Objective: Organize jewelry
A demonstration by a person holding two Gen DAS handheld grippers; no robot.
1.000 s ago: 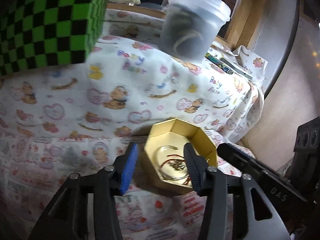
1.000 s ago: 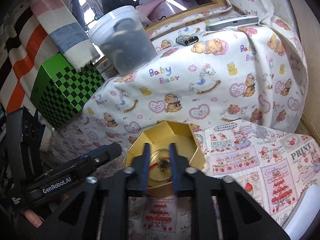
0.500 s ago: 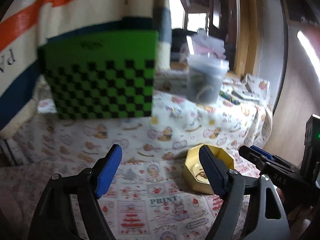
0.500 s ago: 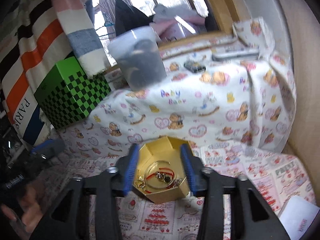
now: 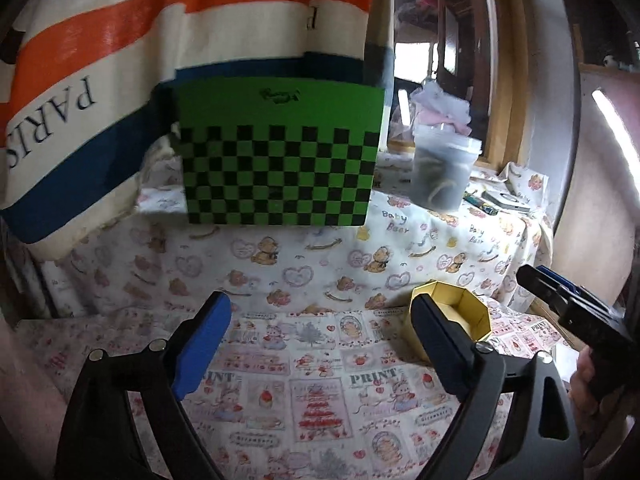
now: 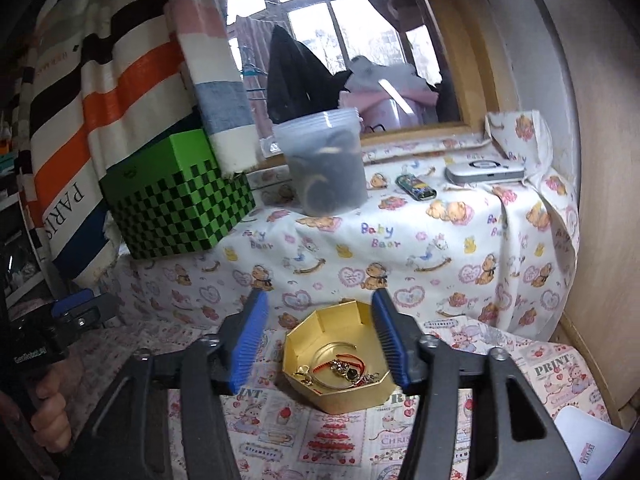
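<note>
Here, through the left wrist camera, I had the left hand-held gripper [image 5: 320, 344] spread wide and holding nothing, its blue pads well apart above the printed cloth [image 5: 320, 400] on the table. The gold octagonal box [image 5: 460, 316] sat on that cloth, partly hidden behind the right-side finger [image 5: 436, 344]; from this angle I could not see its contents. On the raised surface behind it, draped in a Baby Bear sheet [image 5: 320, 256], stood a green and black checkered box [image 5: 276, 164] and, to its right, a lidded translucent tub [image 5: 442, 172] with dark contents. The other tool's black tip [image 5: 560, 300] poked in at the right edge.

Through the right wrist camera, the right hand-held gripper [image 6: 320, 344] was also wide open and empty, its pads flanking the gold octagonal box [image 6: 340, 392] without touching it. Inside the box lay the jewelry [image 6: 340, 368]: a thin bangle, a red cord, and a tangle of small gold and dark pieces. Up on the sheet [image 6: 400, 256] a lighter [image 6: 416, 188] lay between the tub [image 6: 324, 168] and a flat silver device [image 6: 484, 172]. The checkered box [image 6: 176, 196] stood at the left.
</note>
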